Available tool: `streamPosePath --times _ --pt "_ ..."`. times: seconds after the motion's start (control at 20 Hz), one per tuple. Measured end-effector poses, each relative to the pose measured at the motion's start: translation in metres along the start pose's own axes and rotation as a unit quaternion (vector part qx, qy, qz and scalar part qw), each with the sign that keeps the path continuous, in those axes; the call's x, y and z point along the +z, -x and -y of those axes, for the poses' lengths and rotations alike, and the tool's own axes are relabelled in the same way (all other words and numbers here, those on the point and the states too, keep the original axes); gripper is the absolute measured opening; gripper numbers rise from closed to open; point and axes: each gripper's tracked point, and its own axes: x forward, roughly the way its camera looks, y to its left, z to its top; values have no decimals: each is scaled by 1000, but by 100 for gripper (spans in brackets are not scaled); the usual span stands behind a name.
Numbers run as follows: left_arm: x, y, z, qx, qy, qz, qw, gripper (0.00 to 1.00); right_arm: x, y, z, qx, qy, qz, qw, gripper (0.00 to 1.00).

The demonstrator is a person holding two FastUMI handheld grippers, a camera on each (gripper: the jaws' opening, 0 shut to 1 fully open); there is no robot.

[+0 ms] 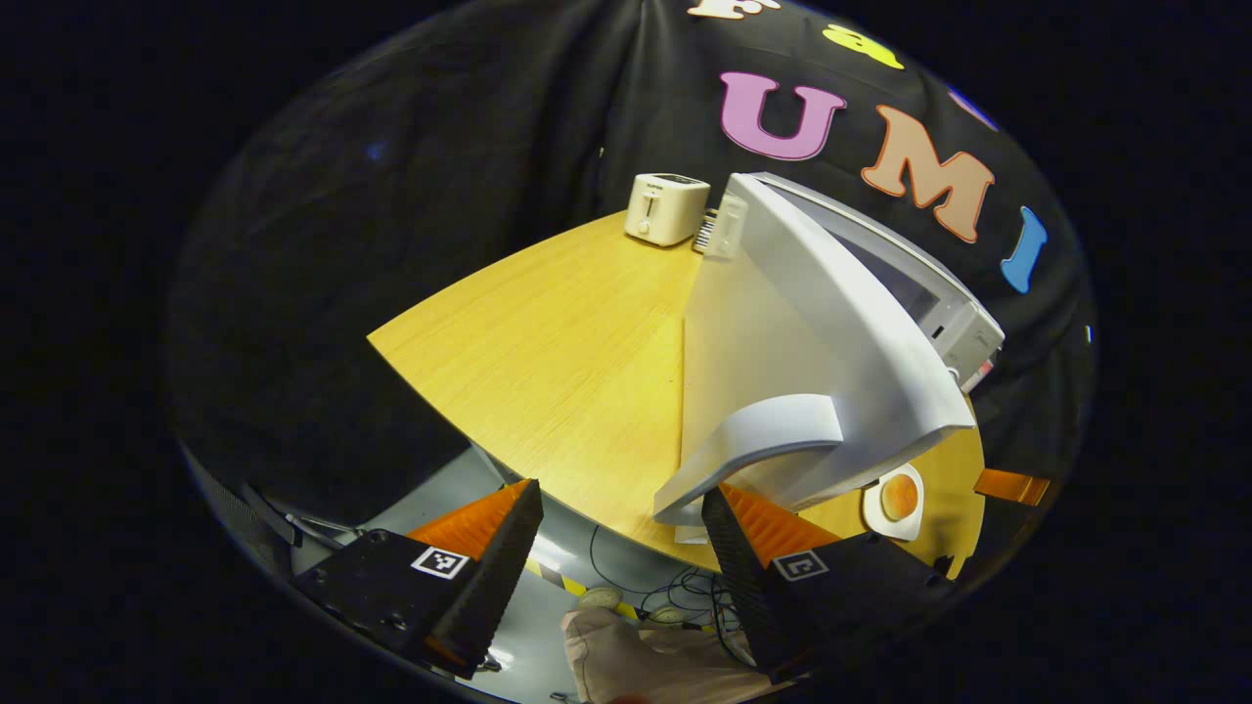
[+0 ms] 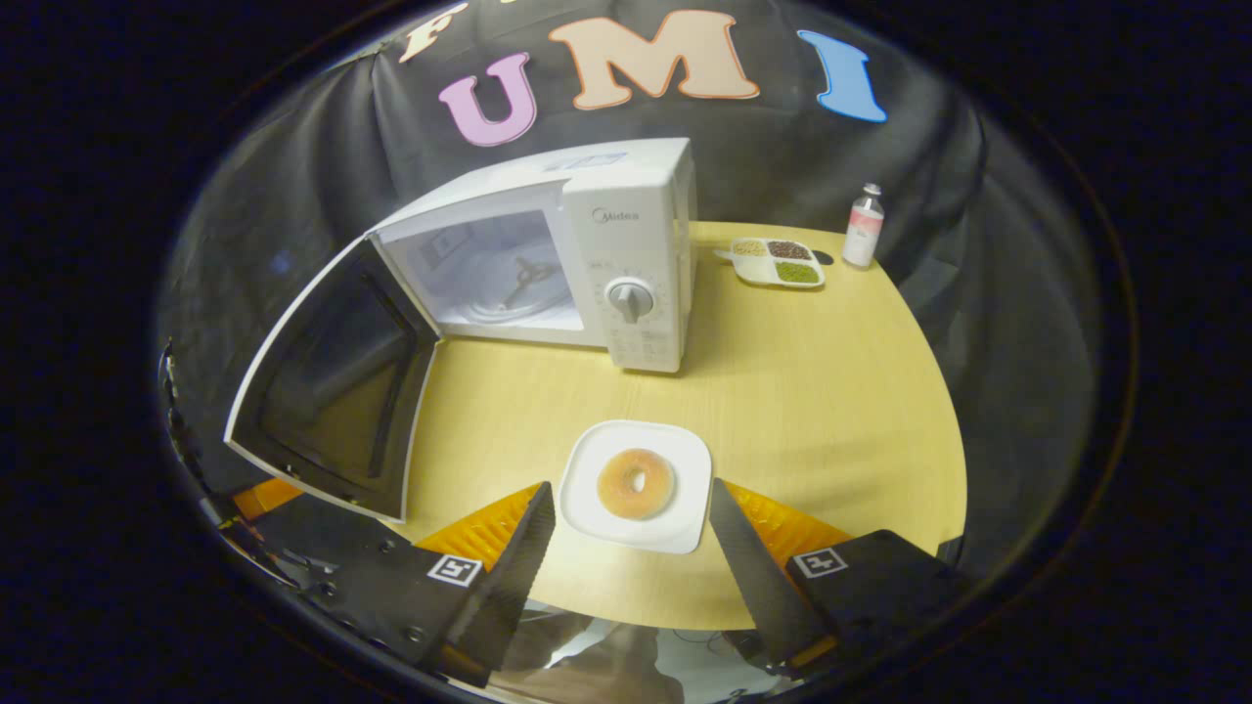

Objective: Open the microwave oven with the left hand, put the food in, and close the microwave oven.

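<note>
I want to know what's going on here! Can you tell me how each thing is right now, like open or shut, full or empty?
Microwave: empty inside.
Door: swung wide open.
Donut: on the plate, not in yet.
Plate: flat on the table.
Bottle: upright, capped.
Tray: three sections filled.
Left gripper: fingers open, holding nothing.
Right gripper: fingers open around the plate.

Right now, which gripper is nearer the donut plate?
Right. The right gripper is open with its fingers either side of the donut plate. The left gripper is open at the microwave door, the plate off to its side.
</note>
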Motion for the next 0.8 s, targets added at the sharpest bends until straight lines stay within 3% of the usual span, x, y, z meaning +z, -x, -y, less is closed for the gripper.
streamPosePath --times 0.25,0.5,0.7,0.8 --pt "20 16 -46 82 32 41 995 96 -23 -34 4 10 14 -54 998 99" --pt "50 53 -83 172 115 119 971 96 -46 -78 12 10 10 -120 993 99" --pt "80 91 -96 223 117 181 951 95 -50 -99 8 24 -4 -145 989 99" --pt "96 108 -94 231 111 204 945 95 -53 -105 5 29 2 -155 987 98"
